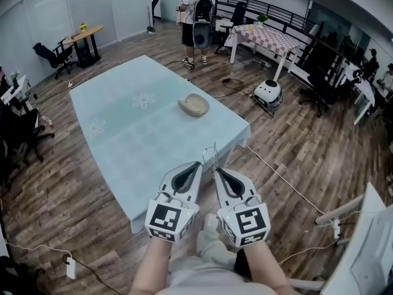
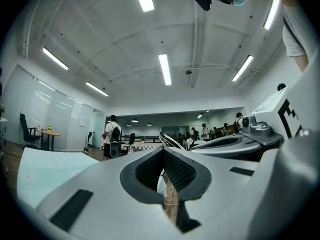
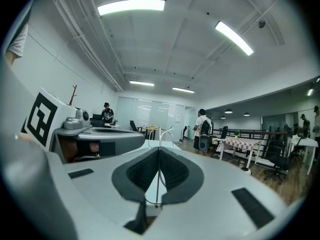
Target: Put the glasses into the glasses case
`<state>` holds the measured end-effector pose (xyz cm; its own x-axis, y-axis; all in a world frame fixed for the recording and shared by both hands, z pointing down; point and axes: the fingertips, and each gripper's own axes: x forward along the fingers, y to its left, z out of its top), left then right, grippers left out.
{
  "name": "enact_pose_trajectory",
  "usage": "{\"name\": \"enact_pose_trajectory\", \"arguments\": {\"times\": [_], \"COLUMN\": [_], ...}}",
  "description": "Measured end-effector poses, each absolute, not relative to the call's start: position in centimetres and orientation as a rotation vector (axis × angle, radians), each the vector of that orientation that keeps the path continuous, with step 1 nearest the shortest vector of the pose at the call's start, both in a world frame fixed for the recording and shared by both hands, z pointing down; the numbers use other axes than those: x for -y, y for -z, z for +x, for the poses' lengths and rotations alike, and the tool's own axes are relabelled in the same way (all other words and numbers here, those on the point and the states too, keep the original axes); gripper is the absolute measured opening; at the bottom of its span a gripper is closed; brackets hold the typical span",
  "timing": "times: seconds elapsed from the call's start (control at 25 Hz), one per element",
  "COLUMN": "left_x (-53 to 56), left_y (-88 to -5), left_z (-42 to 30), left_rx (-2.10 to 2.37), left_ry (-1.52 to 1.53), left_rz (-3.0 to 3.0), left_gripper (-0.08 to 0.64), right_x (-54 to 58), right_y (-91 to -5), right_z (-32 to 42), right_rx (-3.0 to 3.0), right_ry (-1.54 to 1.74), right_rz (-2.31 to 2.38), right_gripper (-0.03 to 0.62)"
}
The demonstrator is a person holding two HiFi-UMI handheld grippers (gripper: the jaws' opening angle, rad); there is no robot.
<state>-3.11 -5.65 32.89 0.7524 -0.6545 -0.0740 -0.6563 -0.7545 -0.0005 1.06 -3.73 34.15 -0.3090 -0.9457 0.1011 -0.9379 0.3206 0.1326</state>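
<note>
The glasses case [image 1: 193,105] is beige and lies open on the light blue table [image 1: 129,140], right of its middle. Thin wire-framed glasses [image 1: 212,155] stick up from my right gripper [image 1: 216,170], which is shut on one of their thin arms. In the right gripper view the glasses [image 3: 161,132] rise from between the closed pads of the right gripper [image 3: 159,151]. My left gripper [image 1: 196,165] sits just left of it, shut with nothing between its jaws. From the left gripper view the left gripper [image 2: 163,150] shows closed tips, and the glasses [image 2: 171,141] show beside them. Both grippers hover over the table's near edge, well short of the case.
A person with a backpack [image 1: 198,11] stands beyond the far end of the table. A table with a checked cloth [image 1: 264,37] and office chairs [image 1: 56,55] stand further off. A white round device [image 1: 268,92] and cables lie on the wooden floor to the right.
</note>
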Motion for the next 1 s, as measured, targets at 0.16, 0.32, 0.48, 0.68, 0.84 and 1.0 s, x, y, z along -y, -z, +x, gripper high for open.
{"name": "enact_pose_trajectory", "arguments": {"times": [0.16, 0.32, 0.48, 0.68, 0.84, 1.0], "left_x": [7.7, 10.0, 12.9, 16.9, 19.7, 22.8], "left_y": [-32.9, -33.0, -32.6, -32.8, -33.1, -33.6], "left_z": [-1.9, -1.0, -0.1, 1.5, 2.8, 4.2], "left_rx": [-1.096, -1.121, -1.153, -1.169, -1.194, -1.21], "left_ry": [-0.106, -0.098, -0.082, -0.073, -0.06, -0.042], "left_rz": [-2.907, -2.891, -2.878, -2.873, -2.869, -2.867], "left_gripper": [0.008, 0.008, 0.008, 0.008, 0.008, 0.008], "right_x": [6.0, 8.5, 11.4, 15.4, 18.3, 21.6], "right_y": [-34.4, -34.6, -34.4, -34.5, -34.7, -35.4], "right_z": [2.4, 3.5, 4.6, 6.1, 7.8, 9.4], "right_rx": [2.425, 2.445, 2.464, 2.483, 2.493, 2.497], "right_ry": [0.062, 0.057, 0.054, 0.041, 0.032, 0.012], "right_rz": [1.747, 1.733, 1.717, 1.7, 1.691, 1.678], "right_gripper": [0.011, 0.011, 0.009, 0.011, 0.011, 0.009]}}
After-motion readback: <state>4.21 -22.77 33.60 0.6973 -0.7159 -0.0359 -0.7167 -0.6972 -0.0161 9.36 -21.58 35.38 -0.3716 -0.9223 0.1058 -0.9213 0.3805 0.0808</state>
